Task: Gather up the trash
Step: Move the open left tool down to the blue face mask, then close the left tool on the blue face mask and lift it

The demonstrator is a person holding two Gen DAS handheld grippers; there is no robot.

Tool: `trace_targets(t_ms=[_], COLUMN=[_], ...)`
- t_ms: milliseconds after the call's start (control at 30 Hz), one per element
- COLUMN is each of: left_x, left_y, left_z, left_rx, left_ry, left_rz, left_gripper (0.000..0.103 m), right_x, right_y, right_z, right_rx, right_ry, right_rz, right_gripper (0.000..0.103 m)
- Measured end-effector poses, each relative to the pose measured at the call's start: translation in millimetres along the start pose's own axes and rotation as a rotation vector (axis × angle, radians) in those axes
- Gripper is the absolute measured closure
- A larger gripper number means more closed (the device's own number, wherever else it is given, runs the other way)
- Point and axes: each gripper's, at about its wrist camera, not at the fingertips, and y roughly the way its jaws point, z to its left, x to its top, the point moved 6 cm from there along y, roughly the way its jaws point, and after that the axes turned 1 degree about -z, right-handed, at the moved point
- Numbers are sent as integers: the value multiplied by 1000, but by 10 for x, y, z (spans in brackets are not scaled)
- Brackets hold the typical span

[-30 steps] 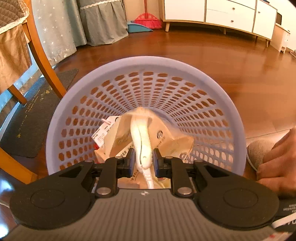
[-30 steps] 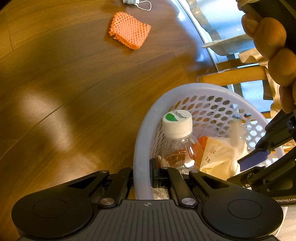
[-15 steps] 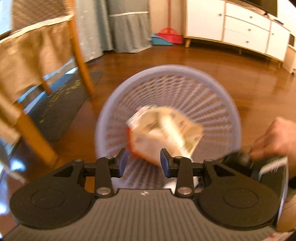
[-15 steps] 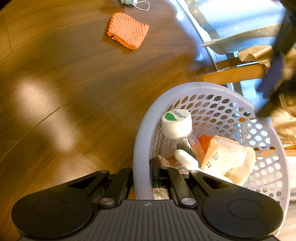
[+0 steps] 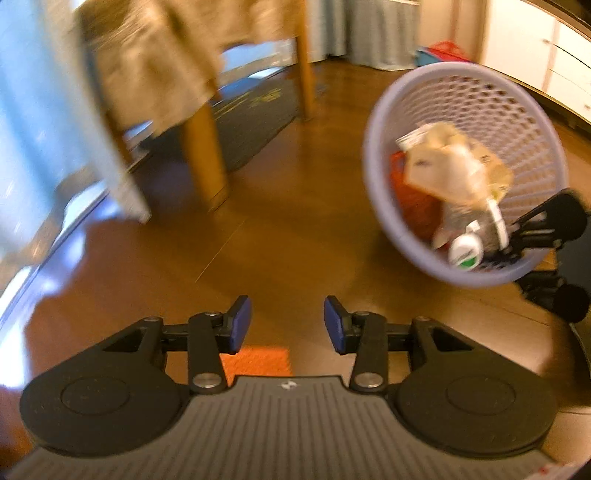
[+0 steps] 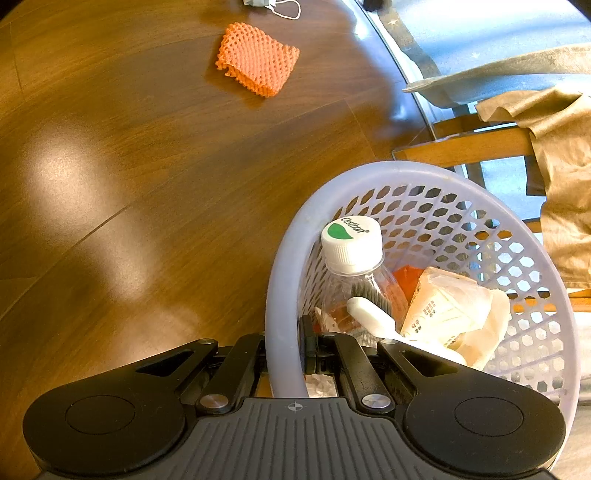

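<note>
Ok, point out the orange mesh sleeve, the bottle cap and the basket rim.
orange mesh sleeve (image 6: 257,60): right wrist view, middle of the netting.
bottle cap (image 6: 351,235): right wrist view, top face.
basket (image 6: 281,258): right wrist view, left rim.

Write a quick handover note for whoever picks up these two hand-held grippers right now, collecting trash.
Left hand-held gripper: open, empty, low over the wood floor, with an orange mesh piece just below its fingers.
Right hand-held gripper: shut on the rim of the lavender basket, holding it.
In the basket: a clear bottle with a white cap, a crumpled paper bag, a white brush, something orange underneath.
Done: those items are binned.
Left: the orange mesh piece and what looks like a face mask beyond it lie on the floor.
</note>
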Motion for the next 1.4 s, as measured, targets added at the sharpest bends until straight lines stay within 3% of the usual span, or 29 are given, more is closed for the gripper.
trace_targets(t_ms=[567, 667, 833, 1067, 1400], left_x=[-1059, -1187, -1322, -1476, -1527], left_y=[-184, -166, -95, 203, 394], left_z=[715, 822, 1008, 1160, 1202], left_rx=[188, 226, 284, 277, 318], left_ry=[-157, -182, -199, -243, -174], left_rz=[130, 144, 146, 181, 190], left_gripper=[59, 53, 46, 46, 52], right_x=[-5, -3, 3, 5, 8], right_y=[17, 15, 21, 26, 32], right_z=[-11, -2, 5, 24, 46], right_rx=[-2, -3, -3, -1, -3], right_ry=[0, -3, -10, -25, -39], right_rz=[1, 2, 2, 4, 7], right_gripper=[103, 103, 103, 103, 103])
